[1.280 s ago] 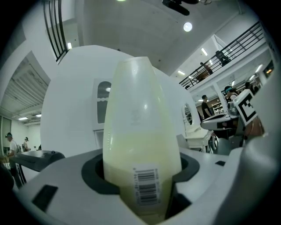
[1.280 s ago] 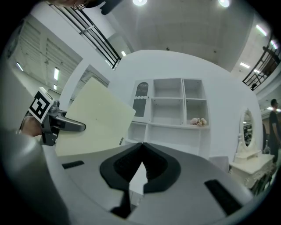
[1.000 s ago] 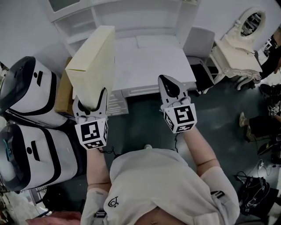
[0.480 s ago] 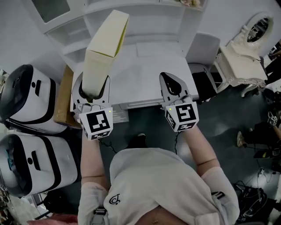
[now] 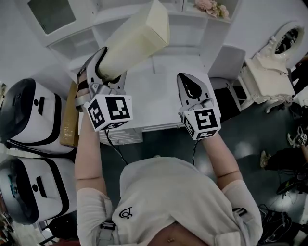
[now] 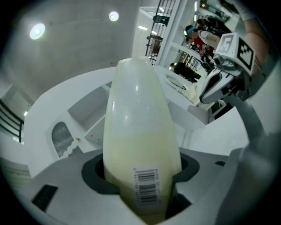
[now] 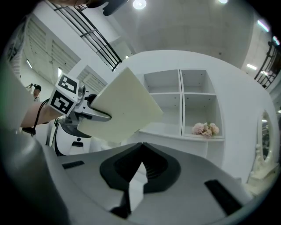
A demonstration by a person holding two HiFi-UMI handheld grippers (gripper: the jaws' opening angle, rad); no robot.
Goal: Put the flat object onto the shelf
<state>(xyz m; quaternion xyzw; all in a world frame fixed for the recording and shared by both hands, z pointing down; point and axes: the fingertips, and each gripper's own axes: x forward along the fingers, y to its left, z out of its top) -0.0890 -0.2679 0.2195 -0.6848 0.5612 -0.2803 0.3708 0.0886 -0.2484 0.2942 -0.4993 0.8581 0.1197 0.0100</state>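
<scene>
The flat object is a cream box [image 5: 137,41] with a barcode label at its near end [image 6: 144,186]. My left gripper [image 5: 103,65] is shut on that end and holds it raised, slanting up and to the right toward the white shelf unit [image 5: 192,24]. In the right gripper view the box [image 7: 125,107] hangs in front of the shelf's open compartments [image 7: 182,101]. My right gripper [image 5: 192,86] hovers over the white desk [image 5: 163,103], jaws shut with nothing between them.
Pink flowers [image 5: 210,6] lie in a right-hand shelf compartment. Two white-and-black machines [image 5: 29,115] and a cardboard box [image 5: 72,120] stand left of the desk. A grey chair [image 5: 231,53] and an ornate white vanity [image 5: 267,62] stand to the right.
My left gripper has lifted the box and swung its far end rightward and up toward the shelf. The right gripper has barely moved.
</scene>
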